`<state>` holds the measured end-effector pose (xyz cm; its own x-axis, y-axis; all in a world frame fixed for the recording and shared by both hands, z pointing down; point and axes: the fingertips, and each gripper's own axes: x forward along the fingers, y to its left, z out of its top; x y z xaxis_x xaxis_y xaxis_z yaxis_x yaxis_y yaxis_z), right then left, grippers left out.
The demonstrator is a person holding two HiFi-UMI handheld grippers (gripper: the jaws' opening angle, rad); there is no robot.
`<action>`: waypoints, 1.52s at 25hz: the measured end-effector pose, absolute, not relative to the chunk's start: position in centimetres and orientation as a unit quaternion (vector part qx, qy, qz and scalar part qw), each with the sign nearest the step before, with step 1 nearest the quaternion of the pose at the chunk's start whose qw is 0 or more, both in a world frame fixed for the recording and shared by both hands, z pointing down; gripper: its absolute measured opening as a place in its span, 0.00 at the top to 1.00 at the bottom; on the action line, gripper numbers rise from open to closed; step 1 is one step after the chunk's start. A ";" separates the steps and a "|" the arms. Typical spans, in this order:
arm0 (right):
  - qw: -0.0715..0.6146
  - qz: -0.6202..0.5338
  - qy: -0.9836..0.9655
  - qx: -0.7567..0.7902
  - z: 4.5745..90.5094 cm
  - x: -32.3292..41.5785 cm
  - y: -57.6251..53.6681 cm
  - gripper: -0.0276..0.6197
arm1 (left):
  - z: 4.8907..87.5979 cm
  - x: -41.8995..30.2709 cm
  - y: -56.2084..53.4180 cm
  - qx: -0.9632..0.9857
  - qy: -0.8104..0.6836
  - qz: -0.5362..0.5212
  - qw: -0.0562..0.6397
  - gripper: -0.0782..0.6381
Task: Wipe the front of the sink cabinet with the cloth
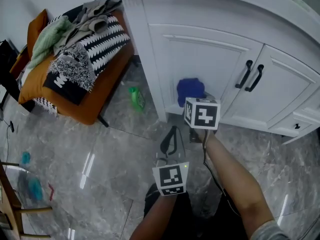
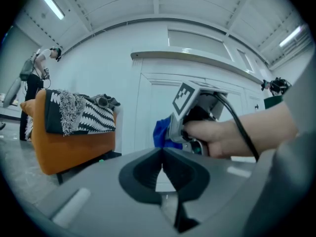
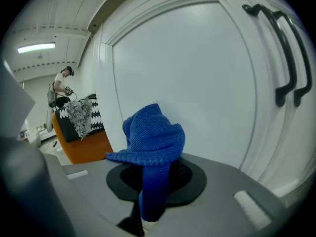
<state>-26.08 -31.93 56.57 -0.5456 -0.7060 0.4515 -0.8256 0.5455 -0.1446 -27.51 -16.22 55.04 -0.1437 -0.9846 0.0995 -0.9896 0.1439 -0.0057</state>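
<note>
1. Head view: you are holding the crumpled blue knitted cloth [image 1: 190, 90] low against the white panelled sink cabinet door [image 1: 210, 64].
2. Left gripper view: your left gripper [image 2: 162, 158] is hovering with jaws pressed together, empty.
3. Right gripper view: your right gripper [image 3: 148, 184] is pinching the cloth.

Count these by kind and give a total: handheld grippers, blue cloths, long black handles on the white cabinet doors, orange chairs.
Handheld two-jaw grippers: 2 (left gripper, right gripper)
Blue knitted cloth: 1
Long black door handles: 2
Orange padded chair: 1
Total: 6
</note>
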 end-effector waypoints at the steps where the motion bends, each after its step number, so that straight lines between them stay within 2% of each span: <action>1: 0.165 0.187 -0.864 0.438 56.5 -26.7 -32.0 0.85 | 55.0 -27.7 -16.1 0.652 -0.756 0.033 0.036 0.88; 7: 0.151 0.224 -0.884 0.380 56.6 -30.8 -31.3 0.85 | 55.0 -29.1 -15.4 0.644 -0.764 0.021 0.041 0.88; 13: 0.140 0.332 -0.841 0.403 61.0 -30.0 -31.5 0.85 | 55.1 -29.7 -15.1 0.644 -0.763 0.015 0.047 0.88; 24: 0.105 0.374 -0.768 0.509 64.2 -18.7 -33.1 0.85 | 56.1 -28.0 -16.4 0.661 -0.748 0.033 0.047 0.88; 38: 0.148 0.322 -0.755 0.552 65.5 -5.7 -34.1 0.85 | 58.3 -23.5 -19.7 0.692 -0.716 0.088 0.041 0.88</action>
<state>-5.75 -34.05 65.51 -0.3475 -0.7377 0.5788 -0.9284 0.1841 -0.3228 -23.48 -19.68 58.32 -0.0398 -0.9827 0.1806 -0.9972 0.0277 -0.0691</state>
